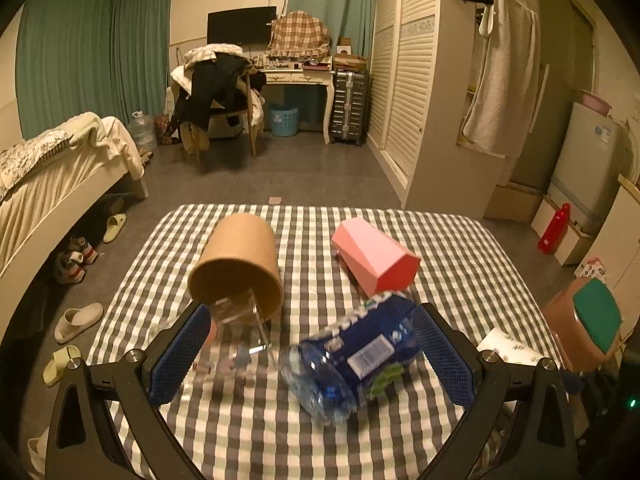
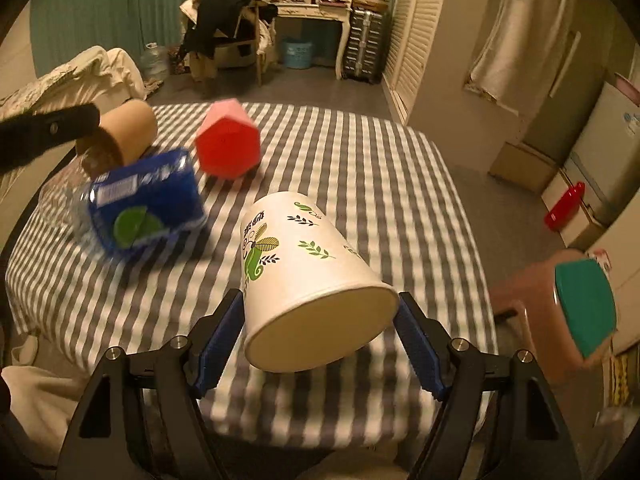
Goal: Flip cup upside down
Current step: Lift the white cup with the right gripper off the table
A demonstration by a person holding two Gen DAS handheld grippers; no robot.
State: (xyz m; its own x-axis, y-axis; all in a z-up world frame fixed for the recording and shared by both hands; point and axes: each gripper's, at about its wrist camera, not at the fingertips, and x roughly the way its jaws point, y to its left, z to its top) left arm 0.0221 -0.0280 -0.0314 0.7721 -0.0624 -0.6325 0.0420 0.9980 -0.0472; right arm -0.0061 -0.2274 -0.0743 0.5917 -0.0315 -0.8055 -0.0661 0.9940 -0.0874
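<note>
A white paper cup with green leaf prints (image 2: 308,276) lies tilted between the blue pads of my right gripper (image 2: 320,340), its closed base toward the camera; the pads touch its sides. My left gripper (image 1: 312,352) is open over the checked tablecloth (image 1: 460,264). Between its pads lie a clear glass cup (image 1: 236,332) on its side at the left and a blue plastic bottle (image 1: 352,356) at the right, touching neither pad clearly. A brown paper cup (image 1: 240,264) and a pink faceted cup (image 1: 376,256) lie on their sides farther back.
A pink stool with a teal lid (image 2: 576,308) stands right of the table. A bed (image 1: 60,168) is at the left, with slippers on the floor. A wardrobe (image 1: 420,80) and a fridge (image 1: 588,160) are at the right.
</note>
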